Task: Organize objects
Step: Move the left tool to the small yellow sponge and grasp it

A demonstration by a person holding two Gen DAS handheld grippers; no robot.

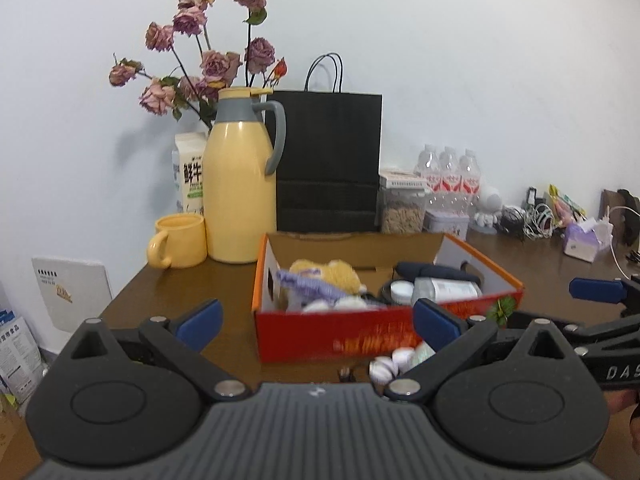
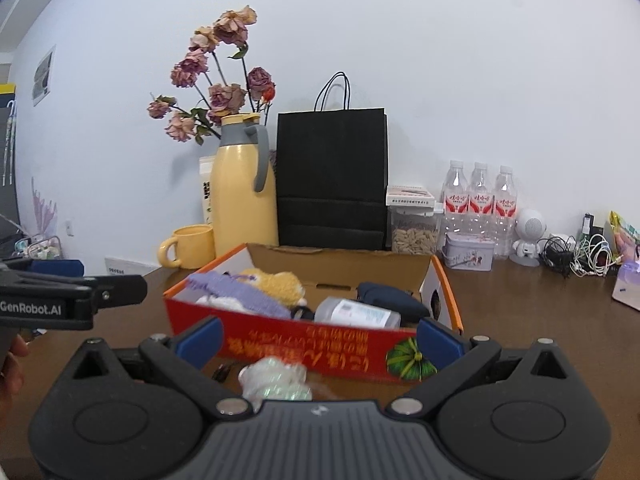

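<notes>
My left gripper [image 1: 316,322] and right gripper [image 2: 320,338] both gape, holding nothing, near the red box [image 2: 304,344] on the brown table [image 2: 540,320]. Inside it, a clear bottle [image 2: 358,312] lies on its side, long axis left-right, label unreadable. The left tool reads "GenRobot.AI", the right "DAS"

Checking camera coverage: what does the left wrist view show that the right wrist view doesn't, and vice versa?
Left wrist only: white round caps lying on the brown wooden table before the box, and a purple tissue pack.
Right wrist only: a crumpled clear plastic bag before the box, and a white round speaker figure.
Both: red-and-orange cardboard box, yellow thermos jug, yellow mug, black paper bag, three water bottles, both grippers open.
</notes>
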